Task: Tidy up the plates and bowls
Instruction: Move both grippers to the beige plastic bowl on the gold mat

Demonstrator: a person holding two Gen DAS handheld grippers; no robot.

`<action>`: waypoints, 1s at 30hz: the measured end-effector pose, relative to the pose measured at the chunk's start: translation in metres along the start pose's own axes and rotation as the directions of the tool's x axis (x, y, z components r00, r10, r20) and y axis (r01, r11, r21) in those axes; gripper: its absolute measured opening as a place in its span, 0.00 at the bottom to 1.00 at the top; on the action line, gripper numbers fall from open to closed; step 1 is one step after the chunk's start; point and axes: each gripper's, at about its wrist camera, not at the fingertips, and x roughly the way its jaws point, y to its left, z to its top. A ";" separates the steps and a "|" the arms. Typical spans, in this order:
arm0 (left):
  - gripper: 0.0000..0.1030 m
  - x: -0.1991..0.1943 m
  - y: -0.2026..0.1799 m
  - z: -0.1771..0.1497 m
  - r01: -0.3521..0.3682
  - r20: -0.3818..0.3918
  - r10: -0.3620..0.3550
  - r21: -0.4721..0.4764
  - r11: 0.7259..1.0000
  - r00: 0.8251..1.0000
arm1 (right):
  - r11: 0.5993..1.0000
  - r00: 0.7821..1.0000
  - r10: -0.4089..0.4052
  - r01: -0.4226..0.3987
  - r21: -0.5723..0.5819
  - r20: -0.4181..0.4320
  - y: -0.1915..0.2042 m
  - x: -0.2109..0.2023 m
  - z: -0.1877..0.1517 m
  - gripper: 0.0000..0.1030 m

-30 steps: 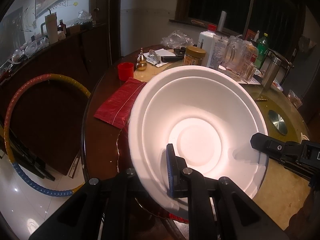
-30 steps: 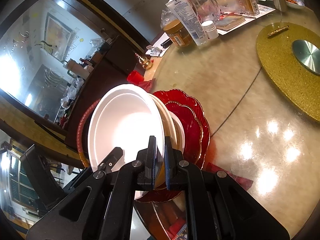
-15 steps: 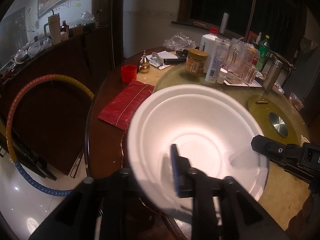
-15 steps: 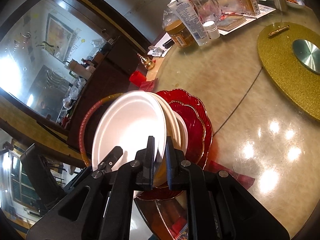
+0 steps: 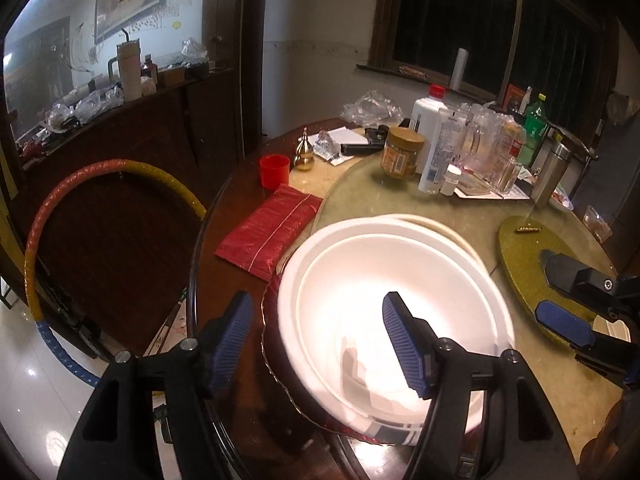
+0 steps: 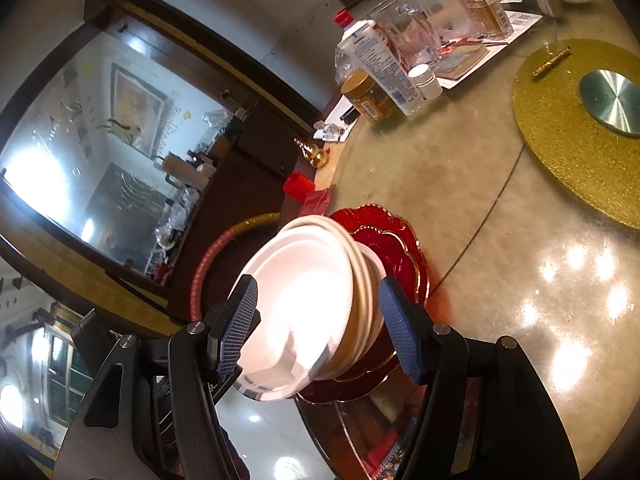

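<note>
A dim dining room holds a round wooden table (image 5: 224,288) with a glass-covered marble-look top, set beside a dark sideboard and a wall mirror. Nearest the edge of that table sits the stack of white foam bowls (image 5: 392,312), nested one inside another and blurred in the left wrist view, resting on scalloped red glass plates with gold rims (image 6: 396,248). The left gripper (image 5: 320,336) straddles the near rim of the stack, its jaws opening: one blue ribbed pad stands outside the rim over the table's edge, the other inside the top bowl, and neither presses on it. The right gripper (image 6: 316,320) stands at the opposite rim of the stack, its jaws also opening, the bowls' rims between its blue pads with a gap showing on both sides. Just past the bowls, toward the table's dark rim, lies a flat red plastic packet (image 5: 270,236), and beyond it a small red plastic cup (image 5: 274,171) and a little brass gourd-shaped ornament (image 5: 304,153). To the other side of the stack lies a round gold glitter mat (image 6: 576,132) with a silver metal disc (image 6: 610,102) at its middle. Farthest from the bowls stands a crowd of bottles and jars (image 5: 452,152) below a dark window.
</note>
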 end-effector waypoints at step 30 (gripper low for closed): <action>0.79 -0.013 -0.236 -0.034 0.364 -0.116 -0.346 0.367 0.856 0.931 | 0.955 0.923 -0.257 0.199 0.218 0.285 -0.137 -0.212 -0.010 1.00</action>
